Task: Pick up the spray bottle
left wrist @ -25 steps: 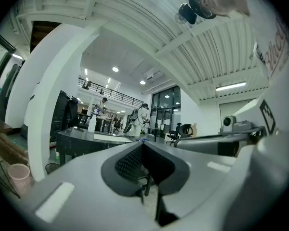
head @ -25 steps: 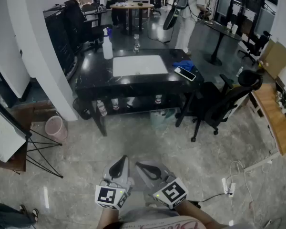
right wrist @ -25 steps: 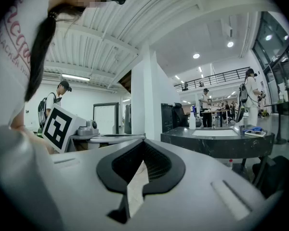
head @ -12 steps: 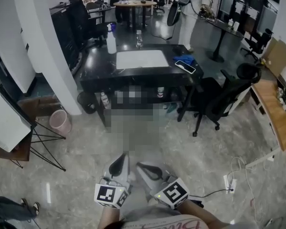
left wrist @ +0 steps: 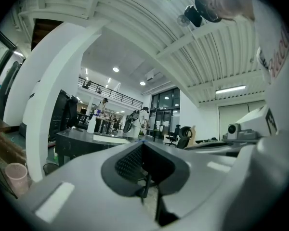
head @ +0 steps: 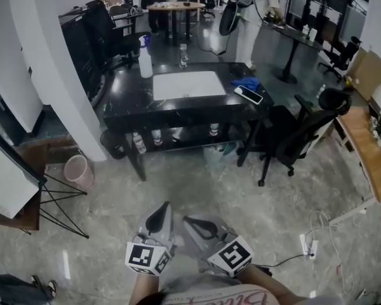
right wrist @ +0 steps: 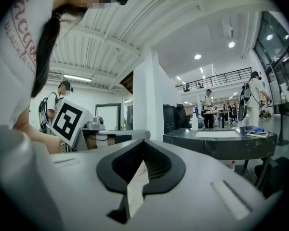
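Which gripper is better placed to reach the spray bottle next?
Left, marginally: the spray bottle stands at the far-left corner of the table, left of centre. The left gripper and right gripper are shut, side by side, well short of it.

Dim room; ceiling lamps (right wrist: 197,57) glare overhead, the black table (head: 127,100) ahead gleams, and both gripper views bulge at their edges.

Black table (head: 127,101), spray bottle (head: 145,61) and small bottle (head: 183,56) at far edge, white mat (head: 188,84), blue cloth (head: 246,84), phone (head: 248,94)
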`<act>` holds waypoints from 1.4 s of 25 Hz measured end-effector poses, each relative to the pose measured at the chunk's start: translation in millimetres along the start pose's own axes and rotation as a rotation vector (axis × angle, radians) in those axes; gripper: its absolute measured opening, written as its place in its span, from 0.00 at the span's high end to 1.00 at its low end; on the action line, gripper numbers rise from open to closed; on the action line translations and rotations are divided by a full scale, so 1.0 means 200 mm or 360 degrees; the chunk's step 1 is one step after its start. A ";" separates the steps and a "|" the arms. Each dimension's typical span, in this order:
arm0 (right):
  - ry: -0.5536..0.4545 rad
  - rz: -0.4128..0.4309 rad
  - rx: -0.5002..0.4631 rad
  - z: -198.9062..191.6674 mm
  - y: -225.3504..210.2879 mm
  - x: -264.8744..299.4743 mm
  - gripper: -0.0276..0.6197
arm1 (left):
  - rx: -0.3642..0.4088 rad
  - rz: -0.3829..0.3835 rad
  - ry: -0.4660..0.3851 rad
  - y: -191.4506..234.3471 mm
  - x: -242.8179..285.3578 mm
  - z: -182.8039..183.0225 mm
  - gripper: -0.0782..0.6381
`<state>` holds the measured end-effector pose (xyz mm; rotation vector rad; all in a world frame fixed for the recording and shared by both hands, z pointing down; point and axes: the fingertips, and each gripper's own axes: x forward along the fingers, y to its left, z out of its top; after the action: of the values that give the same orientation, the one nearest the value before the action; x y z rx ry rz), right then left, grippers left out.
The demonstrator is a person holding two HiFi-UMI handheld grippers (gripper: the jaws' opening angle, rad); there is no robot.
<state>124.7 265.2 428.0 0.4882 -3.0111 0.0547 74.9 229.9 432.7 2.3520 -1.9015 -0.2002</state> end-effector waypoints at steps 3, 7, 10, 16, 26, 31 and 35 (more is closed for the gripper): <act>0.0009 -0.0017 -0.0017 0.02 -0.10 0.11 0.97 | 0.0014 -0.0016 -0.0006 0.11 0.11 0.03 0.89; -0.0004 -0.0024 -0.0024 0.07 -0.21 0.29 0.97 | 0.0016 -0.0021 -0.0018 0.26 0.25 0.08 0.89; 0.0002 -0.0038 -0.0028 0.08 -0.29 0.41 0.97 | 0.0021 -0.0043 -0.0020 0.35 0.34 0.11 0.89; 0.0010 -0.0056 -0.0033 0.11 -0.41 0.64 0.97 | 0.0005 -0.0066 -0.0002 0.54 0.48 0.14 0.89; 0.0041 -0.0106 0.0007 0.10 -0.52 0.81 0.97 | 0.0004 -0.0092 0.0004 0.70 0.60 0.14 0.89; 0.0073 -0.0107 -0.0013 0.07 -0.54 0.85 0.97 | 0.0002 -0.0093 -0.0007 0.72 0.62 0.14 0.89; 0.0072 -0.0088 -0.0013 0.07 -0.57 0.88 0.97 | -0.0014 -0.0061 -0.0012 0.76 0.64 0.13 0.89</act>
<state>-7.0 101.0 433.2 0.5614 -2.9510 0.0493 -50.6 73.0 427.9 2.3869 -1.8559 -0.2201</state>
